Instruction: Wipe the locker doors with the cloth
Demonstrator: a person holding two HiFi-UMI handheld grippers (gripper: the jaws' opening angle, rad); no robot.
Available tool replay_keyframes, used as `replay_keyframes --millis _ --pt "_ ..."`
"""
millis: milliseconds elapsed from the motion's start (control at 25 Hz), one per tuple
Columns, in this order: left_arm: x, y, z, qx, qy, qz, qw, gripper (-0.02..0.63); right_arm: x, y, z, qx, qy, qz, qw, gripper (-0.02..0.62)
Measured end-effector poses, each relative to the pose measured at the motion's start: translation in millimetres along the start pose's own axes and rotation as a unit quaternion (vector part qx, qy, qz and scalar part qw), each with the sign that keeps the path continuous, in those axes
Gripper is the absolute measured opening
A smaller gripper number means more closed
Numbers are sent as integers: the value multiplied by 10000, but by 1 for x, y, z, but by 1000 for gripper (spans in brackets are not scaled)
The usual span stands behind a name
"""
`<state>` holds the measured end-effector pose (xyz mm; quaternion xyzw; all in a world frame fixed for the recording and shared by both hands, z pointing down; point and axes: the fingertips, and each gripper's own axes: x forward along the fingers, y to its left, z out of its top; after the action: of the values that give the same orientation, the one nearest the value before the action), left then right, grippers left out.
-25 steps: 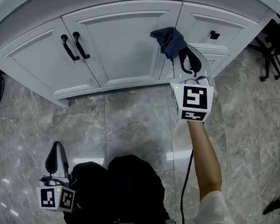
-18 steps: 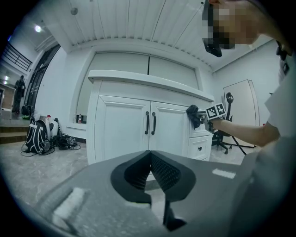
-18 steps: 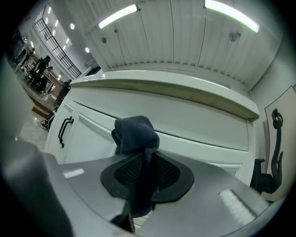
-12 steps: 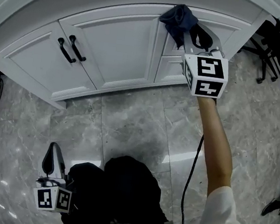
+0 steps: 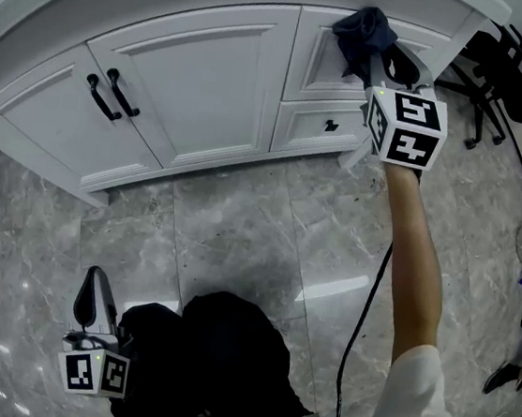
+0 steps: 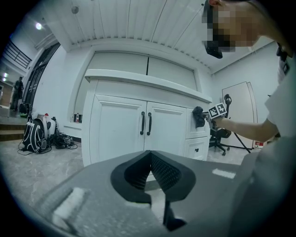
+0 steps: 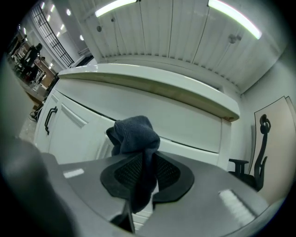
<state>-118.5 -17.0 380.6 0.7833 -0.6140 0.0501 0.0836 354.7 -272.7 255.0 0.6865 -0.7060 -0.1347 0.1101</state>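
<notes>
The dark blue cloth (image 5: 364, 32) is held high on the white cupboard (image 5: 193, 72), against the upper drawer front (image 5: 320, 54) to the right of the two doors and just under the overhanging top. In the right gripper view the cloth (image 7: 134, 135) is seen pinched between the fingers (image 7: 166, 172) of the right gripper (image 7: 143, 172), bunched above them with a tail hanging down between the pads. That grip is not shown in the head view, where only the bunch ahead of the right gripper (image 5: 391, 68) can be made out, along with the outstretched bare arm (image 5: 415, 260) and the marble floor (image 5: 238, 238).

The whole cupboard front is shown from farther off in the left gripper view: the paired black handles (image 6: 145, 123), the cloth (image 6: 199, 116) at the upper drawer, and a backpack (image 6: 34, 135) on the floor at the left. An office chair (image 5: 505, 68) is seen right of the cupboard.

The left gripper (image 5: 94, 279) is held low, well apart from the cupboard. Its fingers (image 6: 164, 172) are seen closed tip to tip, with nothing between them.
</notes>
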Motion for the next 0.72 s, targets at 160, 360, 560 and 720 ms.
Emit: replay_keyframes --millis 160,360,560,720 --pt "3 -6 0 21 6 -25 10000 2 -2 -40 -13 -29 100 -306 9995 69" --pt "3 -11 1 65 26 -18 10000 2 -3 -92 -35 -52 209 -755 9969 69" --pt "3 -13 0 87 47 -2 10000 2 -4 -113 -50 -123 297 -863 9958 69" --pt "2 -12 0 99 51 12 9999 2 -4 -111 -58 -107 298 -930 9952 67"
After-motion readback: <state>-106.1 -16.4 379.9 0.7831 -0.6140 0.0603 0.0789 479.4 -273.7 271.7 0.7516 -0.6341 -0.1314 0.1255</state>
